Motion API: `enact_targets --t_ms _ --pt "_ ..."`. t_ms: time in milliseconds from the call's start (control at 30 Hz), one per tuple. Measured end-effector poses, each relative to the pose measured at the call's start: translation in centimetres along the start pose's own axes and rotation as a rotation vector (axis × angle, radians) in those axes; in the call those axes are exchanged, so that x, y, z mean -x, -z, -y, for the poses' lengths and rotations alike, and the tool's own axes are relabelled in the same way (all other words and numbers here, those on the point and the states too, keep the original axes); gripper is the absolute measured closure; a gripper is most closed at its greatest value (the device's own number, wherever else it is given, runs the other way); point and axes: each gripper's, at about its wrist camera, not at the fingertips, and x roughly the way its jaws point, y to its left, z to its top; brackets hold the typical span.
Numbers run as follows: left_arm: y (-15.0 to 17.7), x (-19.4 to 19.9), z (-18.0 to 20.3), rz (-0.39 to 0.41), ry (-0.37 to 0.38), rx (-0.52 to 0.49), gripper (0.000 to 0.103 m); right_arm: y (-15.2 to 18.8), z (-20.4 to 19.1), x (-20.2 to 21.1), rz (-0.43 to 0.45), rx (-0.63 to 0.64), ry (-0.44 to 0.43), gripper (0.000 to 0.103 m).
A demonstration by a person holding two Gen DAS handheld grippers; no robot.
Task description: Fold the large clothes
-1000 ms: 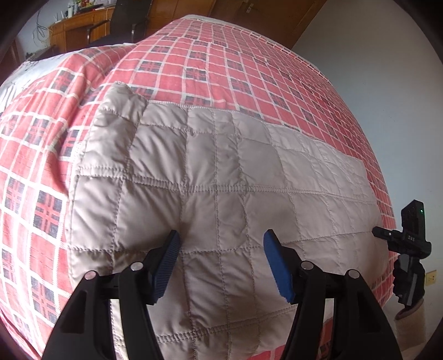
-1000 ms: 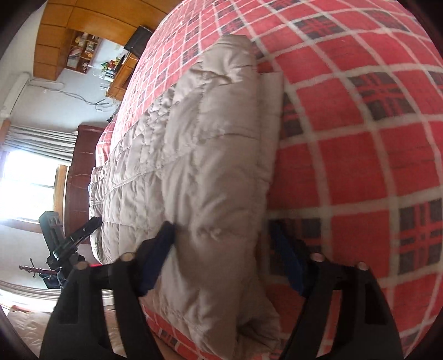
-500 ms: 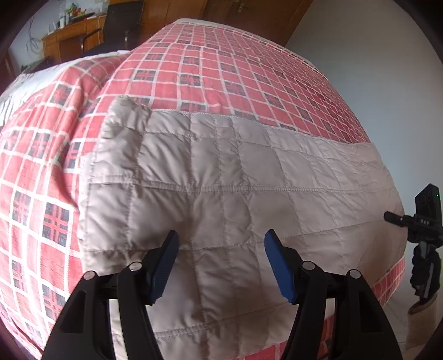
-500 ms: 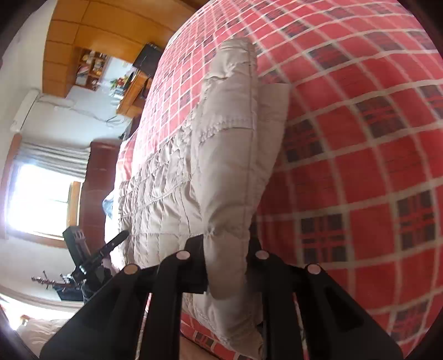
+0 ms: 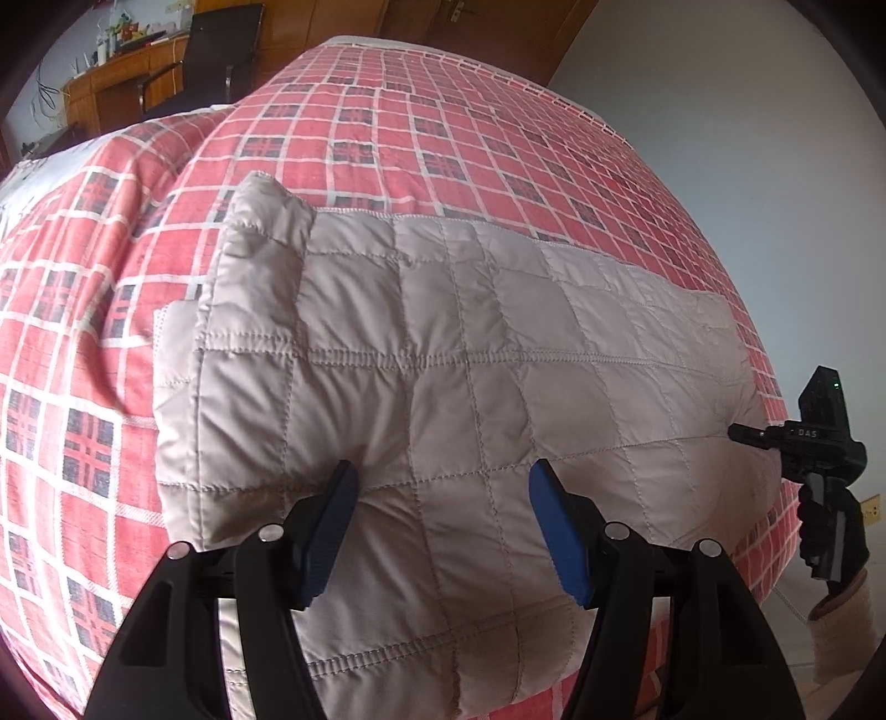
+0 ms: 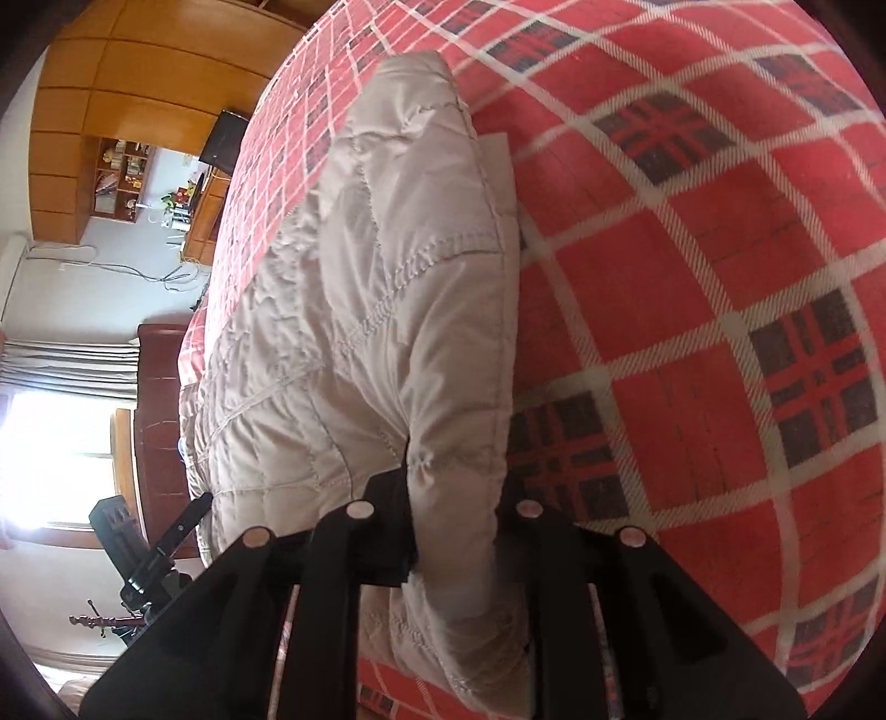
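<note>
A beige quilted jacket (image 5: 470,343) lies folded into a long strip across a bed with a red plaid cover (image 5: 443,127). My left gripper (image 5: 443,482) hovers open over the strip's near edge, its blue pads (image 5: 332,515) apart and holding nothing. The right gripper (image 5: 819,443) shows at the strip's far right end. In the right wrist view my right gripper (image 6: 454,498) is shut on a bunched end of the jacket (image 6: 387,277), with fabric squeezed between the black fingers. The left gripper (image 6: 160,548) shows small at the lower left.
A wooden desk (image 5: 127,77) and a black chair (image 5: 221,50) stand beyond the bed's far left. A white wall (image 5: 720,83) runs along the right. The right wrist view has wooden cabinets (image 6: 111,83), a dark headboard (image 6: 160,399) and a bright window (image 6: 55,459).
My right gripper went from open around the jacket's end to shut on it. The left gripper stayed open and shifted only slightly over the jacket.
</note>
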Motion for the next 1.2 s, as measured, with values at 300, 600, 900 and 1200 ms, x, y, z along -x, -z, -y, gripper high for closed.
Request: enact_targets --t_ms 300,600,900,1200 --pt "0.0 -0.2 -0.2 0.002 0.021 -0.011 0.038 0.2 -3.2 0.3 0.015 -0.002 0.081 0.089" --pt "-0.2 -0.2 -0.5 0.001 0.043 -0.028 0.036 1.3 -13.9 3.6 0.073 0.146 0.185 0.091" --pt "-0.3 -0.1 -0.8 -0.004 0.074 -0.026 0.036 2.4 -23.6 2.7 0.026 0.333 0.238 0.091" --pt "-0.4 0.0 -1.1 -0.003 0.097 -0.021 0.036 3.6 -28.7 -1.4 -0.066 0.474 0.262 0.091"
